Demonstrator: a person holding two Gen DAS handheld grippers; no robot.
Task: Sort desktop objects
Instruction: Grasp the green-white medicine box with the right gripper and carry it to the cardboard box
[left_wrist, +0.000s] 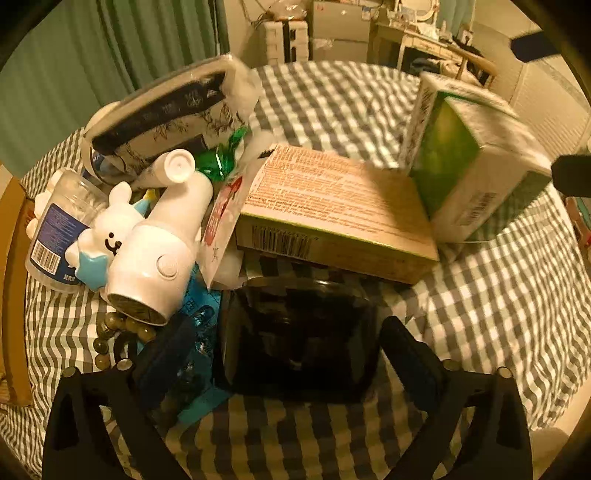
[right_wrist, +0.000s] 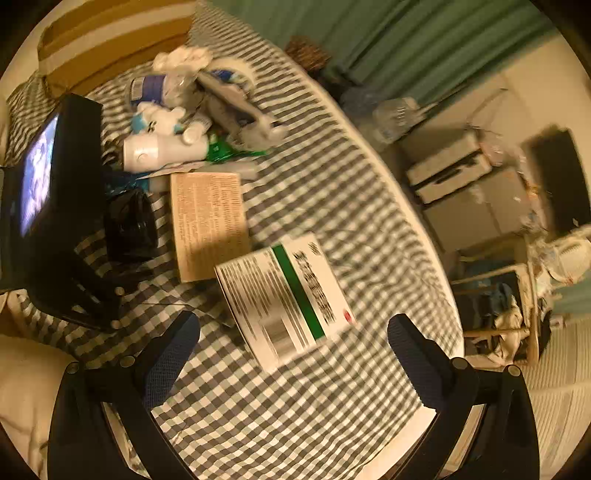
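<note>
The flat tan cardboard box (left_wrist: 332, 206) shows a block of small reddish print and a barcode on its near edge, too fine to read. Leaning against its far right corner is a tilted white carton with a green band (left_wrist: 469, 162); from the right wrist the same carton (right_wrist: 284, 295) carries dark blurred lettering beside the green stripe, columns of small text and a barcode, all illegible. A clear plastic jar with a blue label and barcode (left_wrist: 55, 229) lies on its side at the left, beside a white bear figurine with a blue star (left_wrist: 107, 236) and a white hairdryer-shaped device with a round button (left_wrist: 162, 243). A string of olive-green beads (left_wrist: 122, 332) lies just under that device's nozzle.

Everything rests on a round tabletop covered with a grey-and-white checked cloth (left_wrist: 498, 314). Green curtains (right_wrist: 424, 48) hang behind it, and white storage boxes sit on the floor beyond.

The left gripper (left_wrist: 288, 354) tilts steeply down, its fingers spread wide on either side of a dark translucent round container (left_wrist: 299, 332) without pressing it. The right gripper (right_wrist: 291, 350) also tilts down, fingers wide apart above the cloth, with the near corner of the green-banded carton between them, untouched.
</note>
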